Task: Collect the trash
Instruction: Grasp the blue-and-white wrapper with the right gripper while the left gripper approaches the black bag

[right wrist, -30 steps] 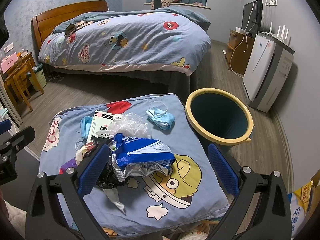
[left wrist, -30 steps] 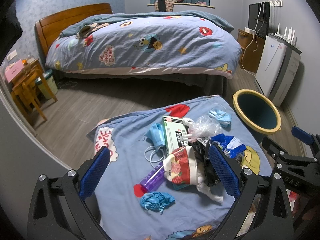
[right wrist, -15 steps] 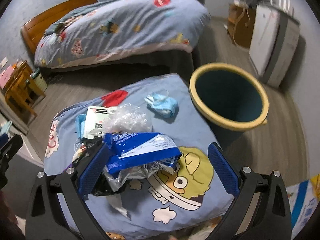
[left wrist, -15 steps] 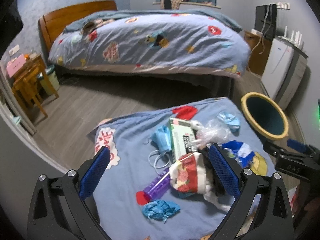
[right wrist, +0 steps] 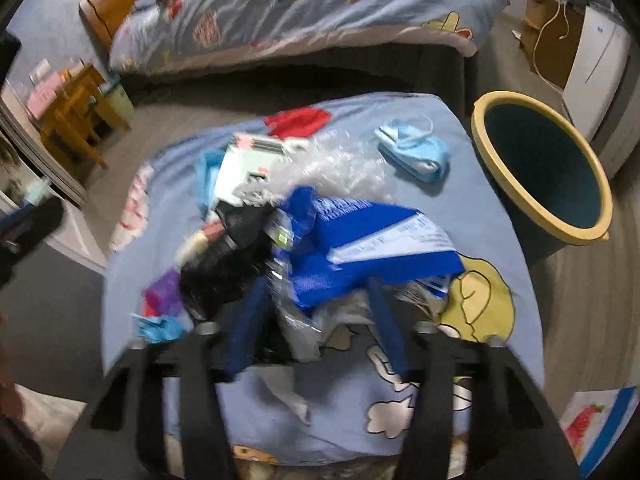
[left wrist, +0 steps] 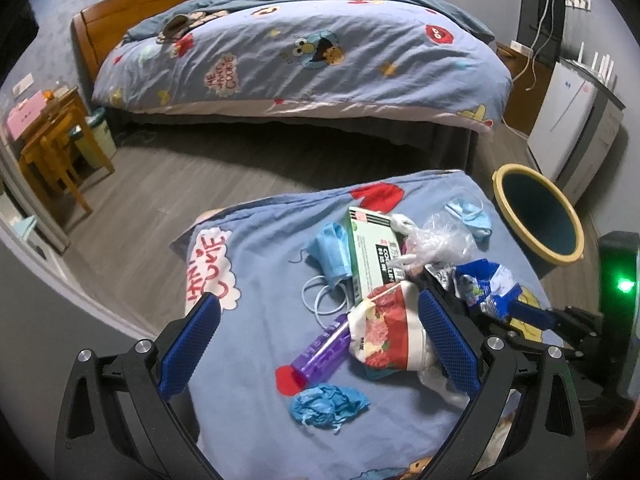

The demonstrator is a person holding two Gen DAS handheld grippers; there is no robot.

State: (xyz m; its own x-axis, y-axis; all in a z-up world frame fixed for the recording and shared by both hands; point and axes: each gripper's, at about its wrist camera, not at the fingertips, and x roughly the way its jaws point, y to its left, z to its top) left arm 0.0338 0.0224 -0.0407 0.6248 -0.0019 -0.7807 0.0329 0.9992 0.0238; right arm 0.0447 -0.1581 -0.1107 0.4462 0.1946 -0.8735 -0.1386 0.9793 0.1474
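Observation:
Trash lies on a blue cartoon-print sheet [left wrist: 256,264]: a blue and white wrapper [right wrist: 376,240], a red-flowered wrapper [left wrist: 384,328], a purple tube [left wrist: 320,352], a crumpled blue glove [left wrist: 324,402], a green and white box [left wrist: 370,256], clear plastic [left wrist: 444,240] and blue face masks [left wrist: 472,216]. My left gripper [left wrist: 320,340] is open above the sheet, straddling the tube and the flowered wrapper. My right gripper [right wrist: 316,312] has narrowed around the blue and white wrapper; its fingers [right wrist: 248,324] reach the wrapper's lower edge. It also shows in the left wrist view [left wrist: 520,312]. The right wrist view is blurred.
A yellow-rimmed dark bin [right wrist: 540,176] stands on the floor just right of the sheet, also in the left wrist view [left wrist: 536,220]. A large bed [left wrist: 304,52] fills the back. A white appliance [left wrist: 572,128] stands at the right, wooden furniture [left wrist: 52,148] at the left.
My right gripper has moved forward and down onto the blue and white wrapper and its jaws have closed in from wide open. My left gripper stays open and has shifted slightly.

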